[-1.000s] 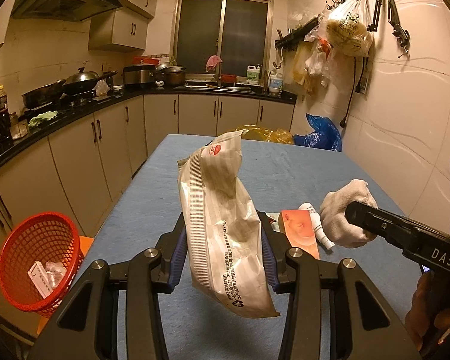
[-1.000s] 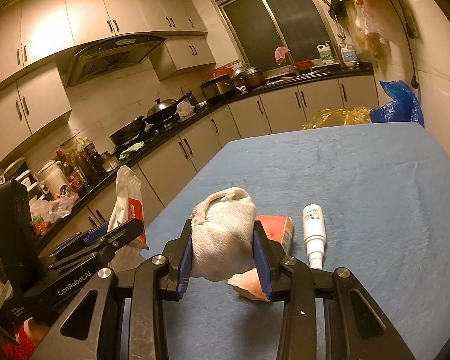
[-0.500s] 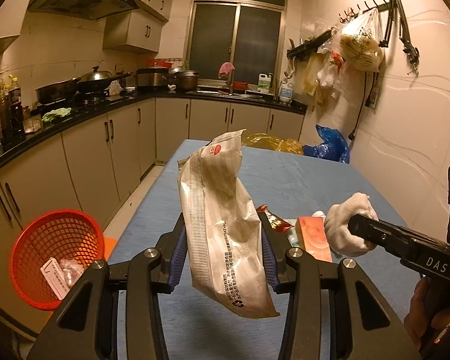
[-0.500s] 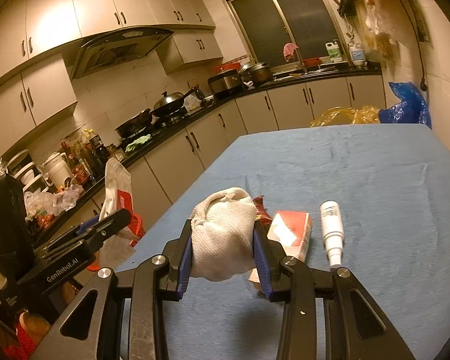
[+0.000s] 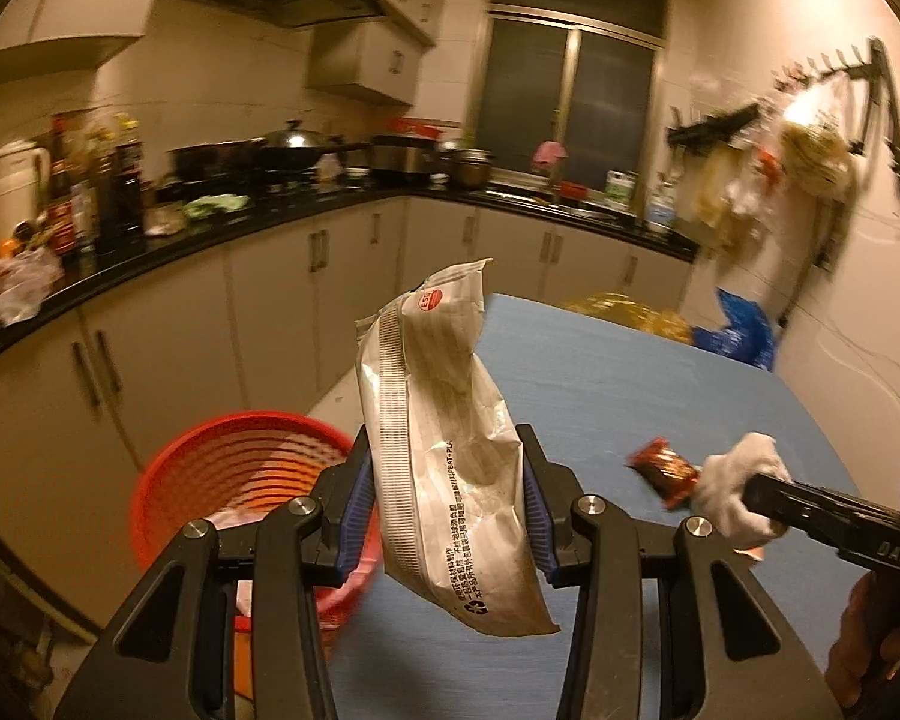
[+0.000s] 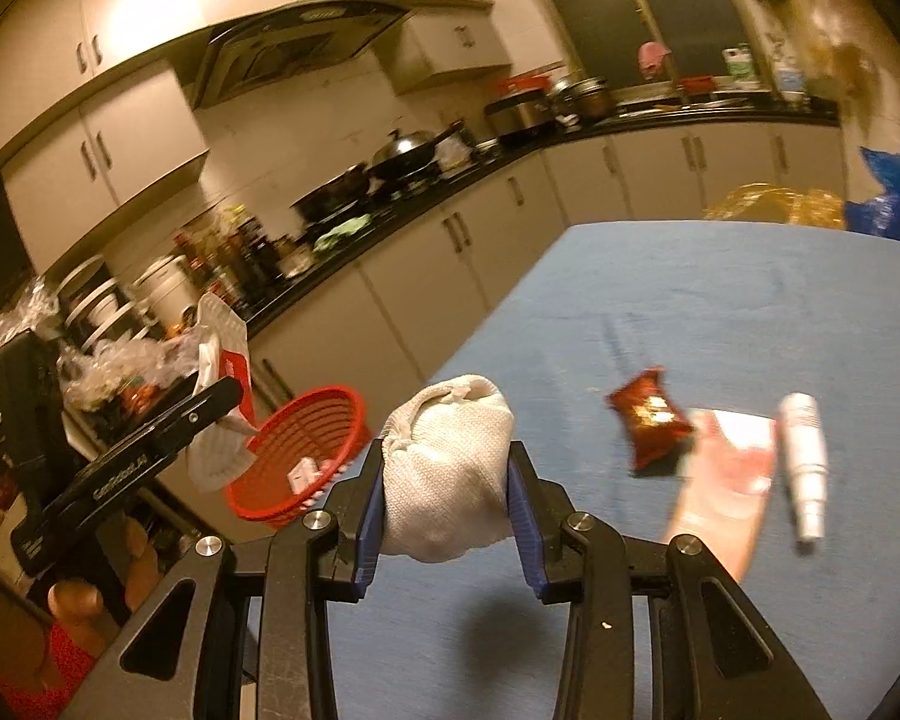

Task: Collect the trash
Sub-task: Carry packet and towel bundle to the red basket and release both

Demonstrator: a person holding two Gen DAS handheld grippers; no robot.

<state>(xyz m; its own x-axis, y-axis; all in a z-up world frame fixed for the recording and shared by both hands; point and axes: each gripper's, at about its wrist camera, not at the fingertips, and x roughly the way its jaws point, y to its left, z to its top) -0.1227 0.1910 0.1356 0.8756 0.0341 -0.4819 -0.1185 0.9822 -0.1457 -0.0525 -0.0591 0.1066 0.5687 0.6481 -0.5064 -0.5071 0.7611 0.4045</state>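
The left gripper (image 5: 447,501) is clamping a crumpled wrapper bag (image 5: 450,438) just beside the red basket (image 5: 234,468) (on the floor); the right gripper (image 6: 447,483) is squeezing a white cloth wad (image 6: 450,474) farther from the basket, over the blue table (image 6: 720,312).

The empty bag (image 5: 450,450) looked like crinkled, glossy plastic film; the white bundle (image 6: 450,474) was coarse woven cloth — matt. The basket (image 5: 234,468) was red plastic mesh, the tabletop (image 6: 720,312) a matt blue fabric — the wrapper (image 6: 648,420) shiny foil.
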